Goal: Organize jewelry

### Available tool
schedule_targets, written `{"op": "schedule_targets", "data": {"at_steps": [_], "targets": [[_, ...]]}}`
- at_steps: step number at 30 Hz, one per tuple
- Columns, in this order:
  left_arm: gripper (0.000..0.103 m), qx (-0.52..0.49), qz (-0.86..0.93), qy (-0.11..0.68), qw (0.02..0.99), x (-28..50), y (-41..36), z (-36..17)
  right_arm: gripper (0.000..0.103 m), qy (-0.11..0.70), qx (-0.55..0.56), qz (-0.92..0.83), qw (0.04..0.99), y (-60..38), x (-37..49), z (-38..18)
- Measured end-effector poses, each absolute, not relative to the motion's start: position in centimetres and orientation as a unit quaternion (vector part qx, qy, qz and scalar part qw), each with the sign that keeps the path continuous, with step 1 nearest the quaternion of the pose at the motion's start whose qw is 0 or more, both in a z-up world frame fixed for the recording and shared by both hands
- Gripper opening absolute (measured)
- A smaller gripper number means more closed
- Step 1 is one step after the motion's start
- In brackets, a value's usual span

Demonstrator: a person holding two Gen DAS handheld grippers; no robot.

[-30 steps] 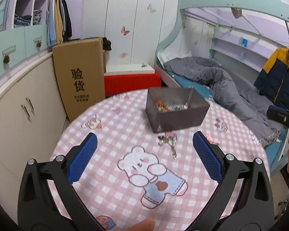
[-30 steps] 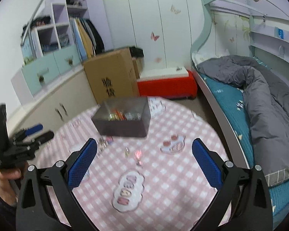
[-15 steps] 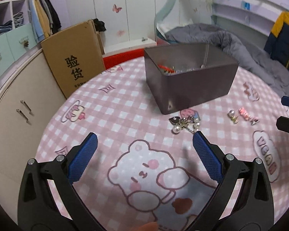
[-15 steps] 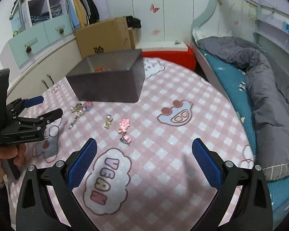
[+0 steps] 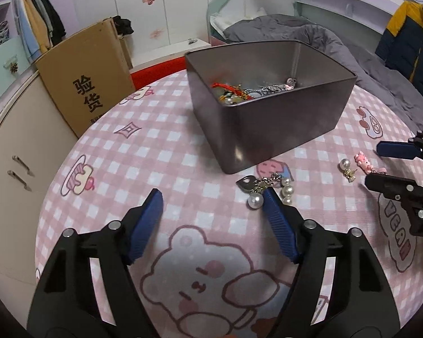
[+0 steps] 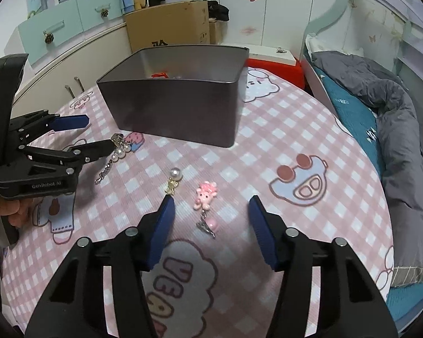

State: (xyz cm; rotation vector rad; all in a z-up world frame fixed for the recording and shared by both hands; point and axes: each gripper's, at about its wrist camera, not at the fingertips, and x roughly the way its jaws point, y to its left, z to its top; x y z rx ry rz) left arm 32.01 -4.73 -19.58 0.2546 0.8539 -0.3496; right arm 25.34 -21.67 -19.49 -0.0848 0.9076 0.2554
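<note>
Left wrist view, hand-held gripper: the left hand-held gripper (image 5: 213, 197) is spread wide and holds nothing; it is low over the pink checked surface (image 5: 160, 152).
Left wrist view, nearest piece: a pearl cluster with a dark heart charm (image 5: 263, 187) lies just beside the right fingertip, in front of the box.
Left wrist view, box: the dark metal box (image 5: 270, 129) already has a red cord and silvery pieces lying in it.
Right wrist view, hand-held gripper: the right hand-held gripper (image 6: 210, 205) is also wide and empty.
Right wrist view, pieces in reach: a pink charm on a clasp (image 6: 206, 197) lies between its fingertips; a single pearl drop earring (image 6: 174, 178) lies near the left fingertip.
Progress: partly done, by my judgement. Some jewelry is in the box, while three loose pieces remain on the surface, none gripped yet.
</note>
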Motion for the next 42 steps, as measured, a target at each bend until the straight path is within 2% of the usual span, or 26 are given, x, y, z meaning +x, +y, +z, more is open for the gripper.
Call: {"op": "schedule_targets", "data": {"at_steps": [2, 4, 5, 6, 7, 9, 19, 32, 42], "targets": [[0.055, 0.119, -0.185, 0.412, 0.884, 32.0, -5.0, -19.6, 0.042, 0.439, -0.048, 0.123, 0.889, -21.4, 25.6, -19.6], [0.032, 0.118, -0.202, 0.412, 0.881, 31.9, -5.5, -19.5, 0.035, 0.437, -0.059, 0.122, 0.889, -21.1, 25.6, -19.7], [0.028, 0.124, -0.213, 0.408, 0.879, 31.6, -5.9, -19.5, 0.027, 0.436, -0.062, 0.123, 0.889, -20.9, 25.7, -19.7], [0.019, 0.129, -0.217, 0.406, 0.878, 31.5, -6.1, -19.5, 0.019, 0.436, -0.064, 0.123, 0.889, -20.8, 25.8, -19.7], [0.01, 0.132, -0.223, 0.405, 0.877, 31.3, -6.5, -19.4, 0.016, 0.435, -0.071, 0.122, 0.889, -20.5, 25.8, -19.7], [0.011, 0.128, -0.233, 0.404, 0.875, 31.0, -6.7, -19.3, 0.011, 0.433, -0.081, 0.123, 0.889, -20.3, 25.6, -19.7], [0.011, 0.067, -0.267, 0.387, 0.88, 28.4, -3.9, -17.4, 0.011, 0.406, -0.042, 0.143, 0.902, -21.8, 23.0, -17.2], [0.011, 0.028, -0.265, 0.323, 0.908, 24.2, 0.2, -10.5, 0.011, 0.341, 0.008, 0.195, 0.919, -22.9, 19.9, -10.0], [0.011, 0.019, -0.258, 0.288, 0.922, 26.3, -0.3, -5.5, 0.011, 0.303, 0.015, 0.219, 0.927, -22.1, 22.5, -4.8]]}}
